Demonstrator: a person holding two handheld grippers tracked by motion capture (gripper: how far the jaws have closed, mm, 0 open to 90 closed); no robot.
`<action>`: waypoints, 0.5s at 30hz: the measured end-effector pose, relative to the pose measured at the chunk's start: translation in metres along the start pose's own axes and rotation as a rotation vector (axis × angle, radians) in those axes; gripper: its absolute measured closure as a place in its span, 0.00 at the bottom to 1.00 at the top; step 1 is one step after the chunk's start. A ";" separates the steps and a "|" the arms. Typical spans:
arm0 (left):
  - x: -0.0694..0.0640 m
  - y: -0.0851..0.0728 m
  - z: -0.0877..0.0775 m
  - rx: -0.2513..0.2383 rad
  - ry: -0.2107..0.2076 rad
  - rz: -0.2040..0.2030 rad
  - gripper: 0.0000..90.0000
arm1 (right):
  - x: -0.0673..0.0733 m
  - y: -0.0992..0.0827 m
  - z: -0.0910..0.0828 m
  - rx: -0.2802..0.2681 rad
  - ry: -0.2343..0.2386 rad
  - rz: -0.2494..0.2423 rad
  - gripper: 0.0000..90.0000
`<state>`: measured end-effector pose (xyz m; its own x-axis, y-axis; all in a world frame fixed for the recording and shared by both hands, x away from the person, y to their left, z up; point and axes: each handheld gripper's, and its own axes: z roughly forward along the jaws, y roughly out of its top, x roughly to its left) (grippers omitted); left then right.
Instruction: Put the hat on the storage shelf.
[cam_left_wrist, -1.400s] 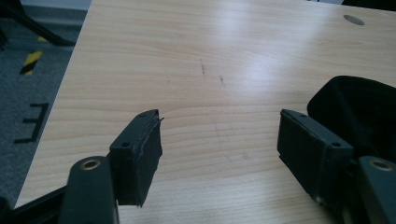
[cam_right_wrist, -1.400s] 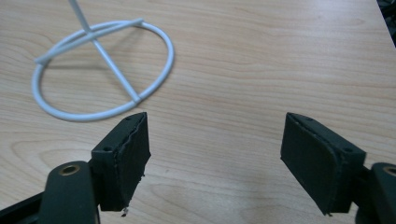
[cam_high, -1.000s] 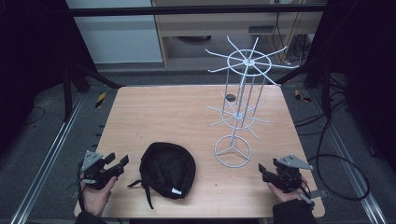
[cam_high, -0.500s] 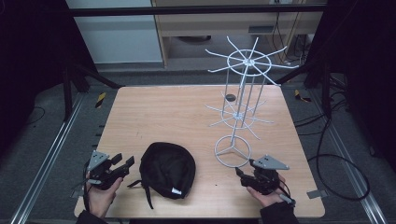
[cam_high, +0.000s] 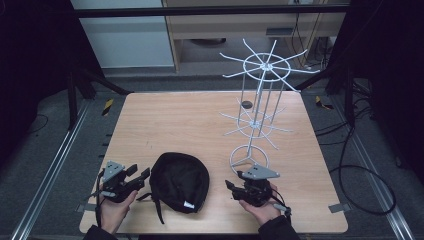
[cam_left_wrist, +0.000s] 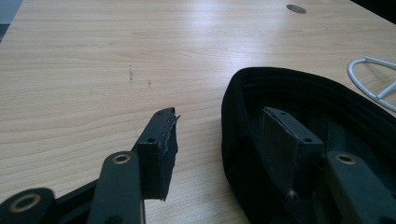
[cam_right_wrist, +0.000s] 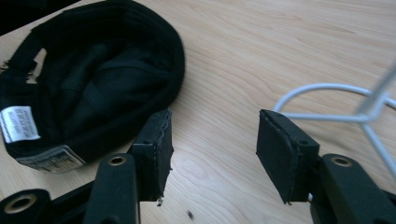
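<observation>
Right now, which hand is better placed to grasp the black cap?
Left. The left tongs already straddle the cap rim, one pad inside it. The right tongs stand open over bare table beside it.

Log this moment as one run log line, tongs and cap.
left tongs: closing, astride rim of black cap, not gripping | right tongs: closing, empty, beside cap | wire rack: upright, untouched

Right tool (cam_high: 231, 189) now left of its earlier lower-right spot, close beside the black cap (cam_high: 179, 182), jaws just narrowed, nothing between them. Left tool (cam_high: 141, 176) nudged right to the cap's edge, jaws just closing astride the cap's rim, not pressing it.
</observation>
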<state>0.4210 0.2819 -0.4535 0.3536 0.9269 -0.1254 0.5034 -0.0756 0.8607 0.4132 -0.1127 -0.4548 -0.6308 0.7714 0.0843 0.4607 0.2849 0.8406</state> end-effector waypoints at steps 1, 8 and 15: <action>-0.001 0.000 0.001 0.009 -0.003 0.005 0.51 | 0.002 0.001 0.002 0.000 0.004 -0.006 0.52; -0.005 -0.002 0.008 0.051 -0.016 0.030 0.52 | 0.014 0.012 0.018 0.004 0.028 -0.017 0.53; -0.008 -0.005 0.014 0.113 -0.023 0.057 0.64 | 0.021 0.019 0.039 0.023 0.054 0.000 0.53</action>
<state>0.4268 0.2696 -0.4638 0.4013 0.9114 -0.0907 0.5674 -0.1696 0.8058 0.4329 -0.0687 -0.4574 -0.6633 0.7397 0.1134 0.4745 0.2985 0.8281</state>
